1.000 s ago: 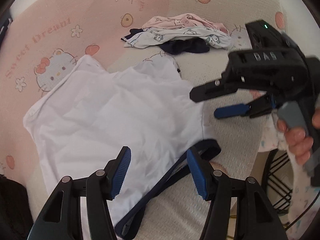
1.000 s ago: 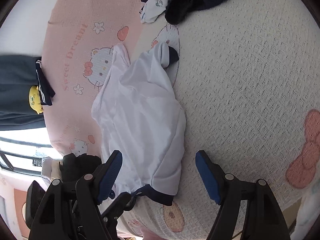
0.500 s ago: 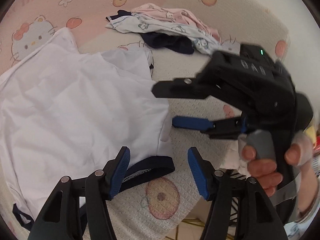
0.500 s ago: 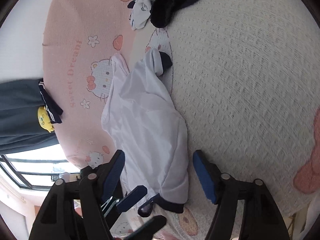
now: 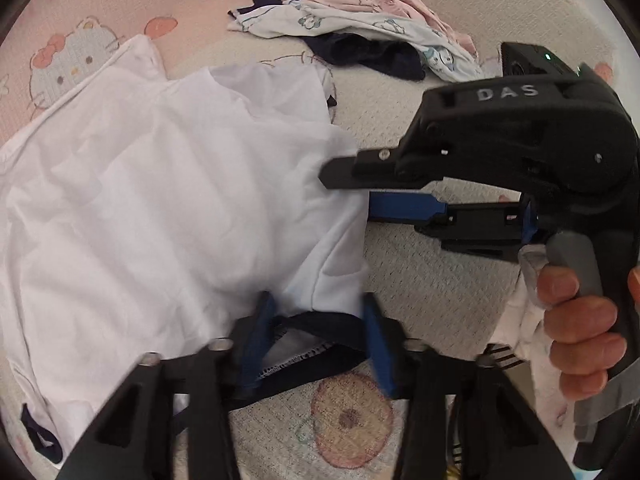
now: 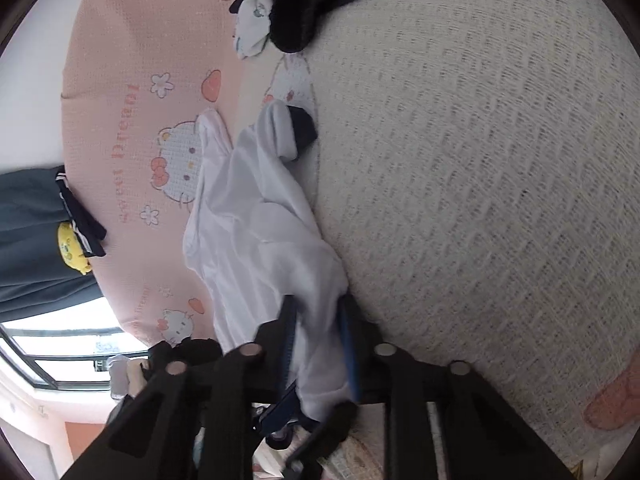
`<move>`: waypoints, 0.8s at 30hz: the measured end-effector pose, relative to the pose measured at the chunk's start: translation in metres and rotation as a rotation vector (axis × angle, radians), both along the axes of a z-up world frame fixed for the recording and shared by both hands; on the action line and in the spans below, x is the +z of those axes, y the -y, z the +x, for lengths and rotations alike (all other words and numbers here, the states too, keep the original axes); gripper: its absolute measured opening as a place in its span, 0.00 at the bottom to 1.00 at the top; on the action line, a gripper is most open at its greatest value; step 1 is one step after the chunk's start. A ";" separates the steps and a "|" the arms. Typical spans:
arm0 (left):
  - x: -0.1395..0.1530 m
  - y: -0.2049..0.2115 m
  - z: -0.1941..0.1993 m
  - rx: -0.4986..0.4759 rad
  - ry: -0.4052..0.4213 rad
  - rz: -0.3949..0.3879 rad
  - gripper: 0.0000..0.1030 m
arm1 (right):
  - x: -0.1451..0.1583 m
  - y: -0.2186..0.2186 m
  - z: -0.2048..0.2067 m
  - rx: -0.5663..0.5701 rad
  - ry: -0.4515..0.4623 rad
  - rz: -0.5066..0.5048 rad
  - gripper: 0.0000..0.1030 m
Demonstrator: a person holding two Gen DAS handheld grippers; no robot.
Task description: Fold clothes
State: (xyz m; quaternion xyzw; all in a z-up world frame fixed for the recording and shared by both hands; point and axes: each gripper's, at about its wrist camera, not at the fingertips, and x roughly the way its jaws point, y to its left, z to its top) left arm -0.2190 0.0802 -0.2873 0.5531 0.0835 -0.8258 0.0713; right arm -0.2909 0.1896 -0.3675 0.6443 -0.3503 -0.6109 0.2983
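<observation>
A white shirt (image 5: 160,200) with a navy hem band (image 5: 320,320) lies crumpled on the bed. My left gripper (image 5: 318,336) points down at the near edge. Its jaws are closing with a loose loop of the navy band between the blue pads, not squeezed. In the left wrist view my right gripper (image 5: 352,194) comes in from the right, held by a hand (image 5: 580,320), and pinches the shirt's right edge. In its own view the right gripper (image 6: 318,340) is closing on a bunched fold of the white shirt (image 6: 248,240).
A pile of printed and dark clothes (image 5: 352,20) lies at the far side of the bed (image 6: 296,20). The cream waffle blanket (image 6: 480,160) spreads to the right, and a pink cartoon-cat cover (image 5: 80,12) lies on the left. A dark garment (image 6: 28,232) hangs beside a window.
Both grippers sank to the shirt's near edge. The right jaws went from wide apart to pinched on the white cloth. The left jaws narrowed around the navy band.
</observation>
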 end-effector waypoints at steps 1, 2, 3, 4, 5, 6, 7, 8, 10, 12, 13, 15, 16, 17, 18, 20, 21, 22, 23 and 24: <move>0.002 0.000 0.001 0.003 -0.009 0.003 0.22 | 0.001 -0.002 -0.001 0.002 -0.013 0.020 0.07; 0.004 0.000 0.003 0.008 -0.019 0.017 0.19 | 0.003 -0.001 0.000 0.009 -0.027 0.022 0.07; 0.006 0.001 0.004 0.013 -0.029 0.030 0.17 | 0.006 -0.001 0.001 0.016 -0.042 0.023 0.07; 0.008 0.002 0.006 0.015 -0.039 0.040 0.15 | 0.009 0.000 0.002 0.027 -0.062 0.022 0.07; 0.010 0.002 0.007 0.016 -0.048 0.047 0.15 | 0.013 0.001 0.002 0.032 -0.086 0.022 0.07; 0.011 0.003 0.008 0.018 -0.053 0.061 0.15 | 0.016 0.001 0.003 0.038 -0.110 0.023 0.07; 0.011 0.004 0.008 0.019 -0.053 0.087 0.14 | 0.018 -0.001 0.003 0.038 -0.118 0.016 0.07; 0.012 0.004 0.008 0.014 -0.055 0.100 0.14 | 0.019 -0.003 0.003 0.038 -0.125 0.010 0.07; 0.015 0.001 0.007 -0.001 -0.063 0.109 0.14 | 0.021 -0.009 0.004 0.033 -0.130 -0.004 0.07; 0.017 -0.003 0.008 -0.022 -0.060 0.124 0.14 | 0.019 -0.012 0.004 0.029 -0.114 -0.010 0.07; 0.019 -0.007 0.012 -0.033 -0.054 0.141 0.14 | 0.017 -0.018 0.006 0.019 -0.107 -0.004 0.07; 0.018 -0.013 0.016 -0.052 -0.039 0.147 0.14 | 0.014 -0.023 0.007 0.019 -0.088 0.009 0.07; 0.015 -0.014 0.016 -0.059 -0.028 0.151 0.14 | 0.013 -0.027 0.008 0.014 -0.086 0.037 0.07; 0.013 -0.016 0.016 -0.065 -0.017 0.158 0.14 | 0.012 -0.028 0.009 0.026 -0.089 0.086 0.07; 0.010 -0.017 0.016 -0.070 -0.005 0.173 0.14 | 0.010 -0.029 0.011 0.039 -0.095 0.113 0.06; 0.007 -0.020 0.017 -0.083 0.014 0.187 0.14 | 0.012 -0.029 0.013 0.049 -0.110 0.120 0.05; 0.007 -0.024 0.018 -0.098 0.017 0.153 0.14 | 0.012 -0.028 0.013 0.060 -0.118 0.130 0.05; 0.007 -0.029 0.018 -0.118 0.018 0.112 0.14 | 0.012 -0.027 0.014 0.069 -0.125 0.138 0.05; 0.009 -0.032 0.019 -0.130 0.014 0.088 0.14 | 0.013 -0.027 0.014 0.071 -0.129 0.138 0.05; 0.011 -0.034 0.019 -0.138 0.007 0.074 0.14 | 0.013 -0.027 0.014 0.076 -0.134 0.138 0.05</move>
